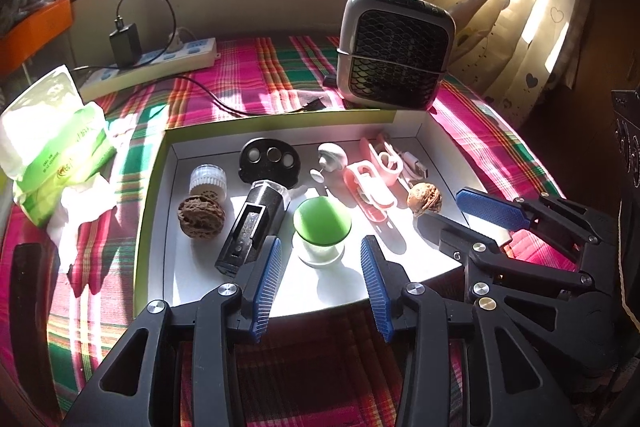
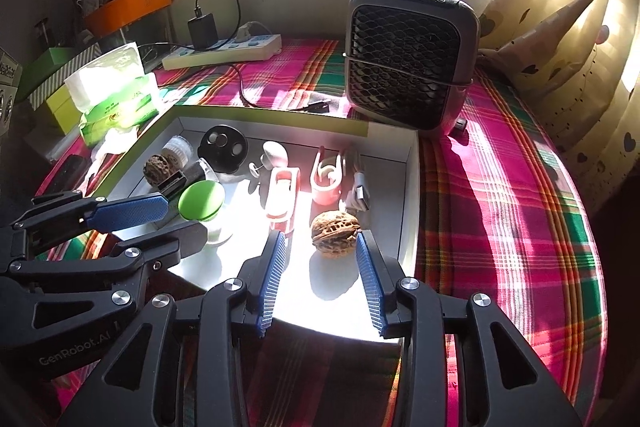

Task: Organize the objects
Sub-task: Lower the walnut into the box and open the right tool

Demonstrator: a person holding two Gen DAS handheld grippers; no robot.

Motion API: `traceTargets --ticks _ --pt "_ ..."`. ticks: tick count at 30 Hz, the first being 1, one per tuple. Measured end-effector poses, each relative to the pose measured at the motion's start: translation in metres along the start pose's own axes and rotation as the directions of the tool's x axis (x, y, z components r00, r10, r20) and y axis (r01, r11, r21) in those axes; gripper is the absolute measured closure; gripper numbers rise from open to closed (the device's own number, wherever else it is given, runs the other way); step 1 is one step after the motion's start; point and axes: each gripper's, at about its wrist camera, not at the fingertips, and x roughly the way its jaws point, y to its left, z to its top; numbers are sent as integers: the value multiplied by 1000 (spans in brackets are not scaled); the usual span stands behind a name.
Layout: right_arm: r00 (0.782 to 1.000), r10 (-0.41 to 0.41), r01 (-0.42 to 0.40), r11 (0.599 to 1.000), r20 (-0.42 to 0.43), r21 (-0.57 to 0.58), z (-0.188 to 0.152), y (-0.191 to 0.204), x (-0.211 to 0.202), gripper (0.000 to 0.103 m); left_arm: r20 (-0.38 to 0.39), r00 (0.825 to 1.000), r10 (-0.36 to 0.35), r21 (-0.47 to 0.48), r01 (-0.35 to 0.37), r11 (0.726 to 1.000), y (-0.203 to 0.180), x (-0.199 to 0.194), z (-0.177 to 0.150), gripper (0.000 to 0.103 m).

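Observation:
A shallow white box (image 1: 158, 163) with a green rim lies on the plaid cloth. It holds a dark walnut (image 1: 201, 215), a black torch-like device (image 1: 252, 227), a green-lidded jar (image 1: 322, 225), pink clips (image 1: 370, 187) and a light walnut (image 2: 335, 233). My left gripper (image 1: 321, 247) is open, its blue pads either side of the green-lidded jar's near edge with gaps on both sides. My right gripper (image 2: 321, 241) is open around the light walnut. The right pad is close to the shell and the left pad stands apart from it.
A grey fan (image 1: 394, 51) stands behind the box. A power strip (image 1: 160, 63) with a black charger lies at the back left, and a tissue pack (image 1: 56, 147) sits left of the box. A curtain (image 2: 580, 27) hangs at the right. Inside the box are also a black disc (image 1: 270, 161) and a small white jar (image 1: 208, 181).

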Motion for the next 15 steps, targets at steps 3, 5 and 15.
traceTargets --ticks 3,5,15 --pt "1000 -3 3 1000 8 15 -3 1 -7 61 20 999 25 3 -25 1000 0 -8 -3 64" --pt "1000 -5 4 1000 16 17 -6 2 -12 61 27 999 36 0 -36 999 0 -12 -6 64" --pt "999 -28 27 999 33 17 -19 14 -30 60 63 994 83 6 -84 996 -3 -33 -22 64"
